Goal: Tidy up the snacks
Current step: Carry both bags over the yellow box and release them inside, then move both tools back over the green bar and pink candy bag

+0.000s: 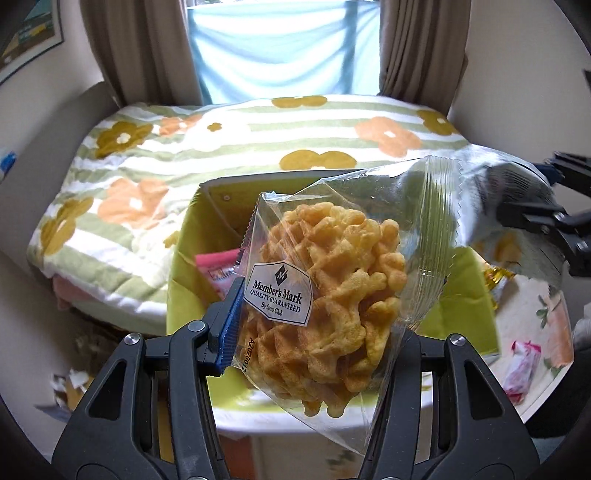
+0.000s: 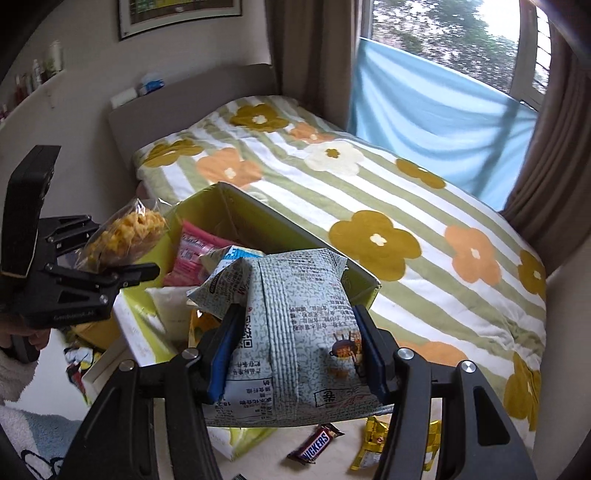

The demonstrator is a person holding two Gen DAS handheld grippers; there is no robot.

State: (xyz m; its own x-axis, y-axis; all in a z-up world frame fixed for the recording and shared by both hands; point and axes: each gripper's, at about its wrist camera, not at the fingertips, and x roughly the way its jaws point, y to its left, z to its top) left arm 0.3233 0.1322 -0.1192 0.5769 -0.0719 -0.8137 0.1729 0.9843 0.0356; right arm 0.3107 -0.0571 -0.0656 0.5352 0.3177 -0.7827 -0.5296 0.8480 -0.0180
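**Bedroom by the window**

We see a bed (image 2: pixel 369 192) under a striped floral quilt (image 1: pixel 229 147), its headboard (image 2: pixel 192 88) against a pale wall. Brown curtains (image 1: pixel 136 48) flank a daylit window (image 2: pixel 443 33) with blue cloth (image 1: pixel 284 51) across it. A framed picture (image 2: pixel 177 14) hangs above.

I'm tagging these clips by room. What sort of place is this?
Most likely a bedroom in a home. A bed with a green-striped floral quilt and a grey padded headboard fills the view, brown curtains frame the window, and a framed picture hangs on the wall.
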